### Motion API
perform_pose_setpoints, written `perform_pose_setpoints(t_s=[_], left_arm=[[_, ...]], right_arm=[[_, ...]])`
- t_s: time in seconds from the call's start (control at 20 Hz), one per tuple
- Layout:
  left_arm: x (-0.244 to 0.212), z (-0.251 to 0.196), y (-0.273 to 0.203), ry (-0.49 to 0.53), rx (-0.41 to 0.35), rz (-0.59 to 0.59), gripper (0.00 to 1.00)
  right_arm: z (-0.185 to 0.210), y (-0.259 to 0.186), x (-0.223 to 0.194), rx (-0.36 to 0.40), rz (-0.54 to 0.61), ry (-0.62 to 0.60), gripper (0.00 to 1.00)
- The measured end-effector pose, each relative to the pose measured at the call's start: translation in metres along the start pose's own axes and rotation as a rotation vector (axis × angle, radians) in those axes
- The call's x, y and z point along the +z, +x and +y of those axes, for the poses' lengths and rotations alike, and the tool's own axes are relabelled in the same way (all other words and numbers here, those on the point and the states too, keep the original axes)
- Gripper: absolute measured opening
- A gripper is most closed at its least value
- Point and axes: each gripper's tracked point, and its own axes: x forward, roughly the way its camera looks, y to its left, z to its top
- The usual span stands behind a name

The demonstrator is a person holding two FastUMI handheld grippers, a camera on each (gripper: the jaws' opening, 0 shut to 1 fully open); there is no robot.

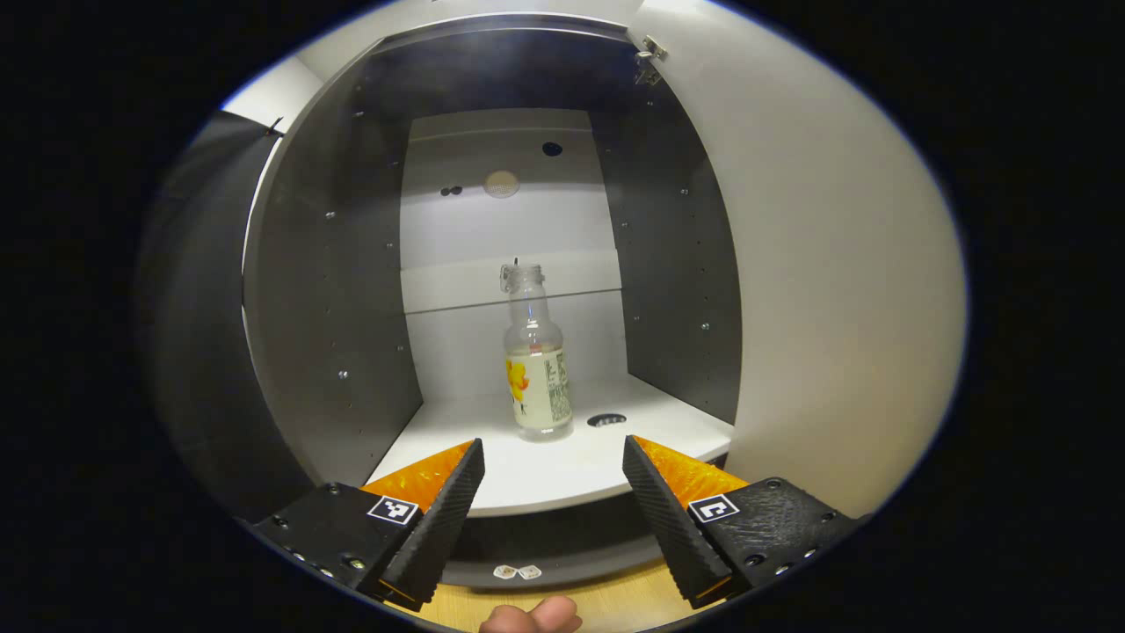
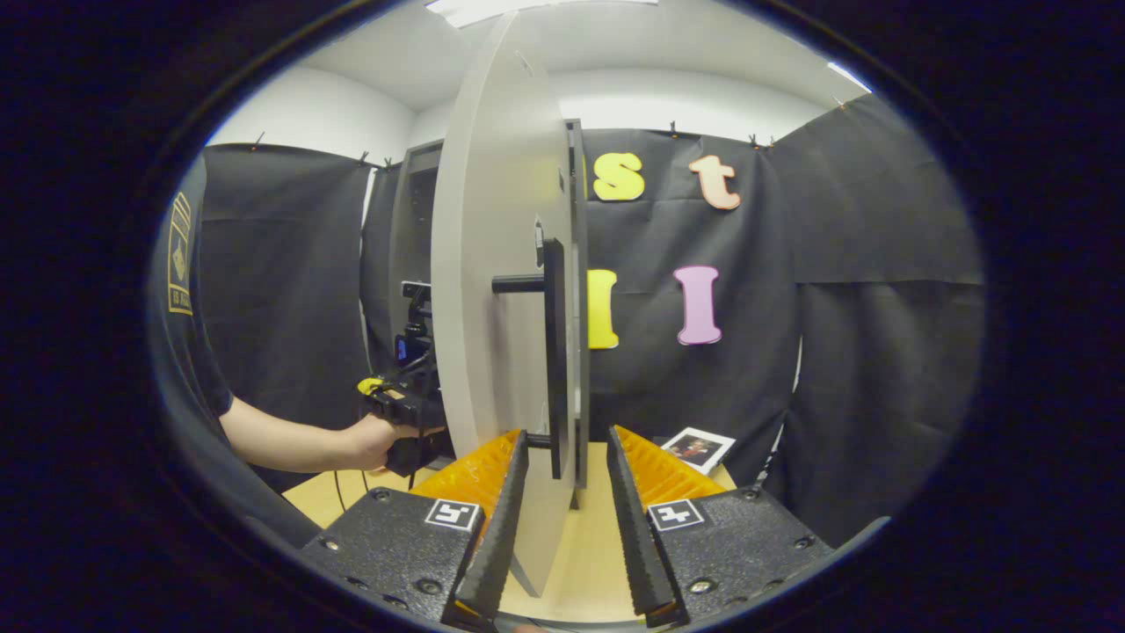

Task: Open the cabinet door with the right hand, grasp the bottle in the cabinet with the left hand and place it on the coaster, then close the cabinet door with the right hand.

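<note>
A clear bottle (image 1: 537, 362) with a white and yellow label and no cap stands upright on the cabinet's white lower shelf (image 1: 615, 457). My left gripper (image 1: 554, 462) is open just in front of the shelf's edge, and the bottle is a little beyond its fingertips, centred between them. The cabinet door (image 1: 835, 308) is swung open on the right. In the right gripper view the door (image 2: 492, 290) stands edge-on, and my right gripper (image 2: 567, 440) straddles the lower end of its black bar handle (image 2: 554, 352). A gap shows beside the right finger.
The cabinet has dark side walls (image 1: 334, 334) and a glass upper shelf (image 1: 457, 303). A person's hand (image 2: 369, 442) holds the left gripper's body behind the door. A small white-bordered square card (image 2: 699, 447) lies on the wooden table (image 2: 598, 545) near the cloth wall.
</note>
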Motion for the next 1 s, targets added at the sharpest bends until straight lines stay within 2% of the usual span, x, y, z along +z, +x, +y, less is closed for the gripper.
perform_pose_setpoints(t_s=[0.05,0.1,0.2,0.25,0.3,0.35,0.4,0.45,0.6,0.65,0.7,0.9,0.95,1.0], left_arm=[[0.003,0.002,0.009,0.007,0.021,-0.003,0.89],[0.008,0.002,0.016,0.006,0.031,-0.004,0.96],[0.018,0.003,0.035,0.014,0.042,-0.016,0.96],[0.024,0.007,0.044,0.021,0.054,-0.022,0.89],[0.028,0.009,0.054,0.020,0.063,-0.026,0.96],[0.033,0.009,0.065,0.008,0.072,-0.026,0.96],[0.040,0.010,0.074,-0.007,0.077,-0.033,0.96],[0.045,0.014,0.082,-0.017,0.088,-0.038,0.96],[0.055,0.029,0.108,-0.029,0.143,-0.048,0.96],[0.057,0.030,0.118,-0.027,0.145,-0.052,1.00],[0.056,0.030,0.125,-0.022,0.153,-0.048,0.96],[0.046,0.027,0.147,-0.042,0.168,0.005,0.96],[0.046,0.027,0.148,-0.054,0.172,0.004,0.71],[0.046,0.027,0.146,-0.059,0.170,0.020,0.77]], right_arm=[[-0.011,-0.003,0.001,-0.031,-0.009,-0.001,0.57],[-0.021,-0.005,0.002,-0.063,-0.016,0.001,0.58],[-0.036,-0.007,0.002,-0.098,-0.029,0.017,0.61],[-0.034,-0.006,0.001,-0.087,-0.036,0.023,0.62],[-0.033,-0.005,0.000,-0.076,-0.040,0.023,0.72],[-0.034,-0.005,-0.003,-0.074,-0.036,0.016,0.77],[-0.036,-0.003,-0.006,-0.080,-0.025,0.003,0.86],[-0.042,-0.003,-0.010,-0.101,-0.015,-0.017,0.88],[-0.043,0.004,-0.016,-0.090,0.005,-0.011,0.89],[-0.040,0.007,-0.018,-0.068,0.012,0.001,0.90],[-0.041,0.009,-0.021,-0.061,0.023,0.008,0.89],[-0.046,0.017,-0.024,-0.047,0.039,0.011,0.90],[-0.047,0.019,-0.025,-0.037,0.048,0.009,0.90],[-0.048,0.022,-0.028,-0.027,0.059,0.006,0.90]])
